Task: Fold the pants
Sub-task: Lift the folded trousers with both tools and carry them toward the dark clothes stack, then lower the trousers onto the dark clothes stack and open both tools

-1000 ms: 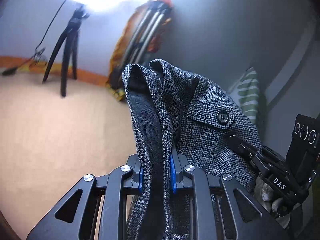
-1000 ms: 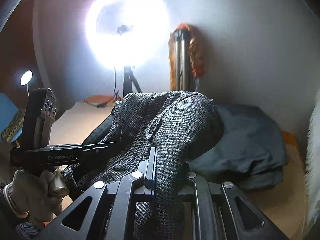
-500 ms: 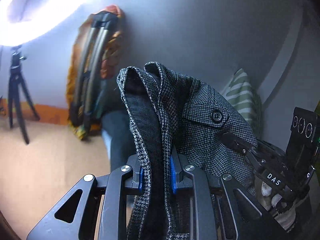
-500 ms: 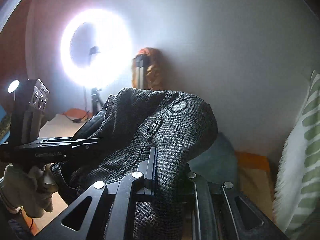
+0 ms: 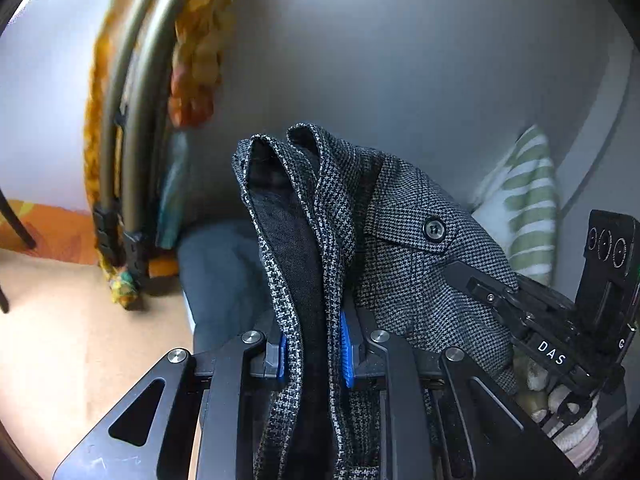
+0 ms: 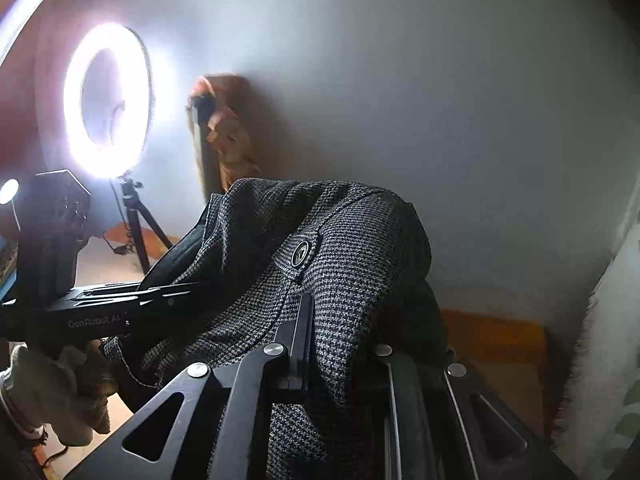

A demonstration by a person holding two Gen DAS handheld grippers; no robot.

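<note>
The grey houndstooth pants [image 5: 404,248] hang in the air, held near the waistband by both grippers. My left gripper [image 5: 312,350] is shut on a doubled fold of the waistband between its blue pads. A buttoned back pocket shows to its right. My right gripper [image 6: 340,344] is shut on the same pants [image 6: 340,248], whose cloth drapes over and hides its fingertips. Each gripper shows in the other's view: the right one [image 5: 532,320] at lower right, the left one [image 6: 100,308] at left, both gripped by gloved hands.
A tan bed surface [image 5: 72,340] lies below with a dark blue folded garment [image 5: 216,268] on it. A folded stand wrapped in orange cloth [image 5: 132,152] leans on the grey wall. A striped green pillow [image 5: 528,208] sits at right. A ring light [image 6: 108,100] stands on a tripod at left.
Both grippers have swung to the right and upward with the pants still held. The ring light and stand slid left in both views. The grip on the cloth is unchanged.
</note>
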